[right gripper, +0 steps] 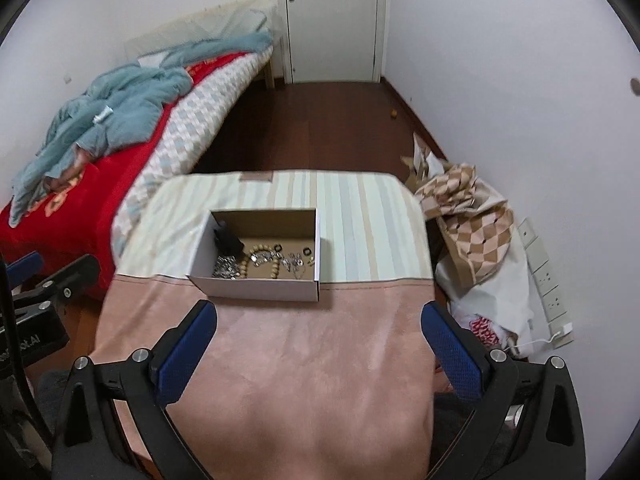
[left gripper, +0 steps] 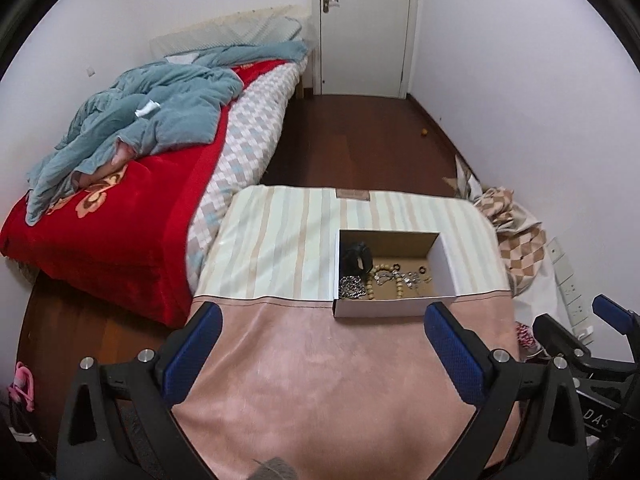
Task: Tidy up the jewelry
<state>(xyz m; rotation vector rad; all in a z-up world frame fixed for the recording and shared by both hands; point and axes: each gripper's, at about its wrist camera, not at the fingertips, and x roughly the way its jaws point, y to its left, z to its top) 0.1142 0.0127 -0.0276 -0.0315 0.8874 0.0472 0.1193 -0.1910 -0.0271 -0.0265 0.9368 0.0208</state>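
Both grippers idle above pink cloth (left gripper: 320, 380), jaws spread wide, nothing between them: left gripper (left gripper: 322, 340), right gripper (right gripper: 320, 336).

Task object: open cardboard box (right gripper: 256, 286) on the covered table, straddling the seam between pink cloth and striped cloth (right gripper: 360, 216). From left gripper it lies at about 1 o'clock, near; from right gripper at about 11 o'clock, near.

Contents, jumbled on box floor:
- silver chain (left gripper: 352, 288), heaped at near-left corner. Judged limp, fairly dense, slippery; likely to pour out of a loose pinch. Take a bunched section.
- wooden bead strand (left gripper: 376, 280), centre. Judged light, beads hard, string floppy; pinch across one bead or the cord.
- small rings and charms (left gripper: 416, 276), right of centre. Judged tiny, hard, easily flicked; pieces appear tangled, may lift together.
- black object (left gripper: 354, 256), back-left corner; identity cannot be told.

Writing: partial "DAS" on right gripper body (left gripper: 600, 420) in left view; fragment "AI" on left gripper body in right view. Box label unreadable.
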